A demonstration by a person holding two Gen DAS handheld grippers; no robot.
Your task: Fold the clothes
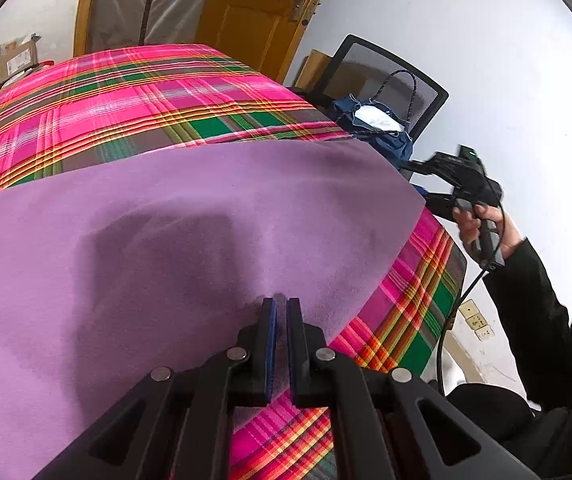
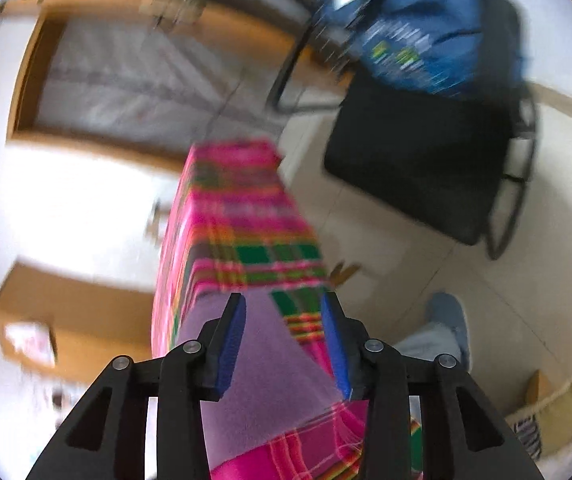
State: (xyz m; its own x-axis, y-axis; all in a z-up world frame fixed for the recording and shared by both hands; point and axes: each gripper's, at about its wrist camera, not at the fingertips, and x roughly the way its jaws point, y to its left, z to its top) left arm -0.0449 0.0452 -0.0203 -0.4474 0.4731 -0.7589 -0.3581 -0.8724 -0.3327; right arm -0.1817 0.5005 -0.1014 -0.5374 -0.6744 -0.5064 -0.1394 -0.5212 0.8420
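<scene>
1. Nearest the lens in the left wrist view, at bottom centre, my left tongs (image 1: 280, 304) are clenched almost to nothing on the near edge of the purple cloth (image 1: 174, 240), with a small pucker of fabric pinched up at the tips
2. Purple cloth fills the middle and lower left of that view, spread flat over the plaid-covered table (image 1: 134, 96); its right corner reaches the table's right edge
3. At the bottom of the right wrist view, my right tongs (image 2: 284, 312) are released, blue pads standing well apart with nothing pressed between them; the cloth's corner (image 2: 262, 364) lies below the gap, and the blur keeps me from saying how close
4. Handling, as I judge it: thin, soft and light, with a slightly fuzzy face that should not slip from the pads; it will sag and crease wherever it is unsupported, so corners or a straight edge are the places to pinch, one per tong
5. Count: one purple cloth, one plaid-covered table, two tongs; beyond, one mesh chair (image 1: 389, 84) carrying one blue bag (image 1: 373, 128)
</scene>
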